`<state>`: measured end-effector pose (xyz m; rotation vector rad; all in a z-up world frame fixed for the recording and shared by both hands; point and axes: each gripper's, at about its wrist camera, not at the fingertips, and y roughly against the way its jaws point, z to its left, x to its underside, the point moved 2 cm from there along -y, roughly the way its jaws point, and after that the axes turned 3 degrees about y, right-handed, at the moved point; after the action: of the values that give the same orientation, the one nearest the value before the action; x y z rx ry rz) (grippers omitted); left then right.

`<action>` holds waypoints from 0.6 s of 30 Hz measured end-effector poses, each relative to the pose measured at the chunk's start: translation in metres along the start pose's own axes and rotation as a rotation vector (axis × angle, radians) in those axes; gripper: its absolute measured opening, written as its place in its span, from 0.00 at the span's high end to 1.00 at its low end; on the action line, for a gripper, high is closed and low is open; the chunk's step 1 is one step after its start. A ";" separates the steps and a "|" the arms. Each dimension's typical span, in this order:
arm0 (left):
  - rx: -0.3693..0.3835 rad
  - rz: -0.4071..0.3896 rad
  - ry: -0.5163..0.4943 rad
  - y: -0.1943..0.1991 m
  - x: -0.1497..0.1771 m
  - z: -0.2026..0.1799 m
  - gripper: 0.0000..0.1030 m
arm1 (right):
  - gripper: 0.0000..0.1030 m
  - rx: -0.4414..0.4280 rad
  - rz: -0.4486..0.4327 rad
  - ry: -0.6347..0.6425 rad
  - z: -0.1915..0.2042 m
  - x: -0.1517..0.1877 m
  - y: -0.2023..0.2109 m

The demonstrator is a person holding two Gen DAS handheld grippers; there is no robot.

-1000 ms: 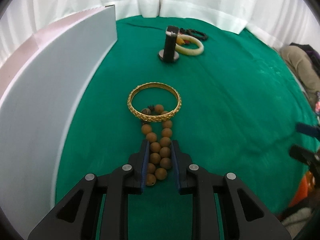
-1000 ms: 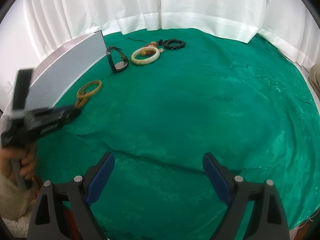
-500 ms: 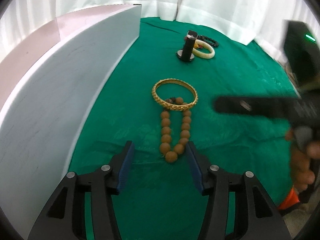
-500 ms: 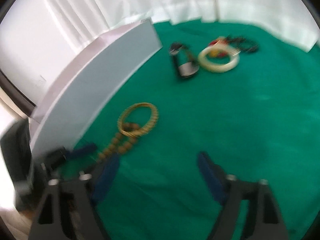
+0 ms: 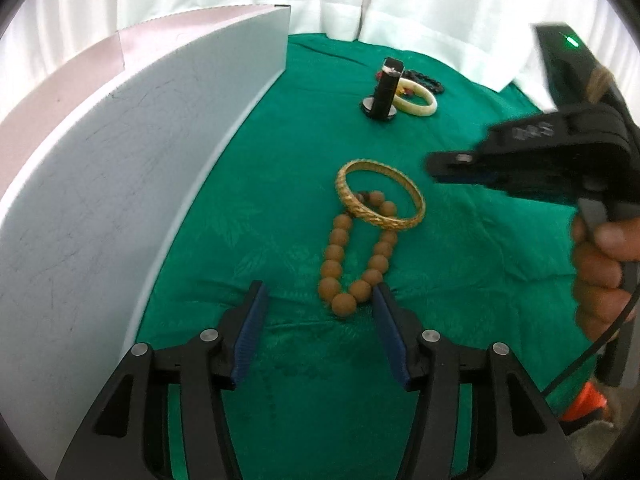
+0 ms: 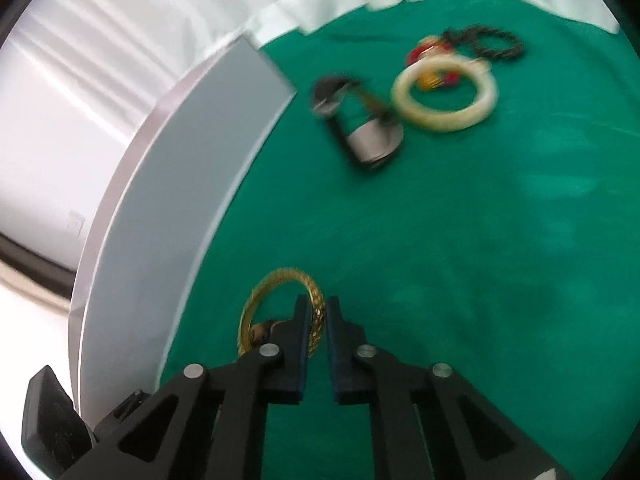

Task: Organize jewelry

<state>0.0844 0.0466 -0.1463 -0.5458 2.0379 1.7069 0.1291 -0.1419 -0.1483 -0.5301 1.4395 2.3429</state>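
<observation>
A gold bangle [image 5: 360, 206] lies on the green cloth [image 5: 480, 280], overlapping the far end of a wooden bead bracelet [image 5: 334, 254]. My left gripper [image 5: 318, 294] is open, and the bracelet's near beads lie between its fingertips without touching the pads. In the left wrist view my right gripper [image 5: 432, 166] comes in from the right with its jaws together, held by a hand [image 5: 600, 264]. The right wrist view shows my right gripper [image 6: 317, 304] shut on the right rim of the gold bangle [image 6: 256, 304]. That view is blurred.
A tall white box wall [image 5: 120, 160] runs along the left, close to the bangle. Further back stand a black-strapped watch [image 6: 360, 128], an ivory bangle [image 6: 444, 120], a black bead bracelet [image 6: 500, 44] and a small red and yellow piece [image 6: 428, 52]. White curtains hang behind.
My left gripper let go of the wooden beads, opened and drew back. My right gripper swung over from the open cloth to the bangle and went from wide open to shut on its rim.
</observation>
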 end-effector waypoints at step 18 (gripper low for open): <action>-0.067 0.047 0.040 0.017 0.012 0.014 0.28 | 0.63 0.025 -0.033 0.691 0.087 0.037 0.009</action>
<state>0.0662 0.0631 -0.1413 -0.5614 2.0423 1.8116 0.0810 -0.0643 -0.1231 -1.4445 1.6967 2.2047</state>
